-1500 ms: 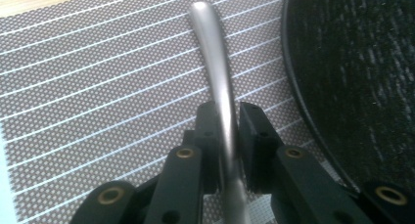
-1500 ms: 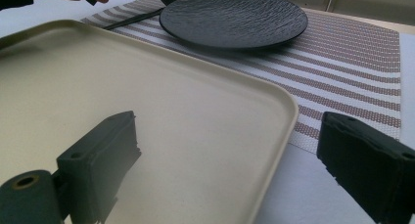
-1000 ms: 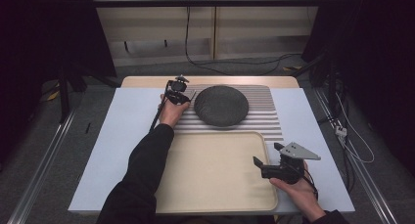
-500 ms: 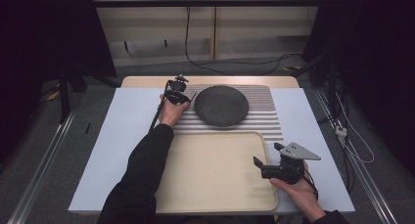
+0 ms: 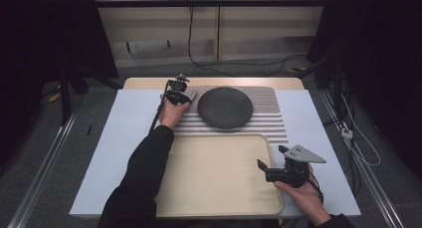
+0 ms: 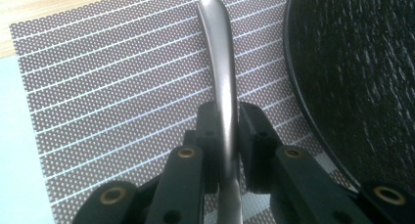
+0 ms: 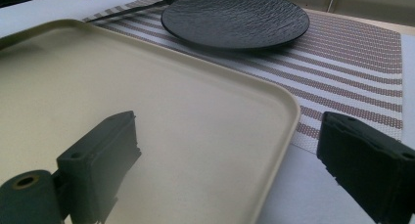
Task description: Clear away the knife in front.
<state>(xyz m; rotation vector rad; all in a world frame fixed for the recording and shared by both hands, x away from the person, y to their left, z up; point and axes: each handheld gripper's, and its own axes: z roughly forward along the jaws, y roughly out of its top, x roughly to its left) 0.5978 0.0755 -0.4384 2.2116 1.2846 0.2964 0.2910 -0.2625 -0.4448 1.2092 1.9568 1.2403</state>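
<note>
Metal utensil handle (image 6: 222, 82): pinched between left tongs (image 6: 227, 131), over far-left part of striped placemat (image 5: 268, 121), just left of black plate (image 5: 225, 107). Right tongs (image 5: 272, 158): spread, empty, at near-right edge of beige tray (image 5: 214, 173) on counter (image 5: 119, 138).

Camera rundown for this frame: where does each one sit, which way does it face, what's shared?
High view: above the person's side, looking forward and down on the table; both forearms, left gripper, right gripper.
Left gripper view: on the left gripper, looking down along jaws shut on a metal handle over the striped mat.
Right gripper view: on the right gripper, low across the tray; open jaws.
Shared: the black plate appears in all three.
</note>
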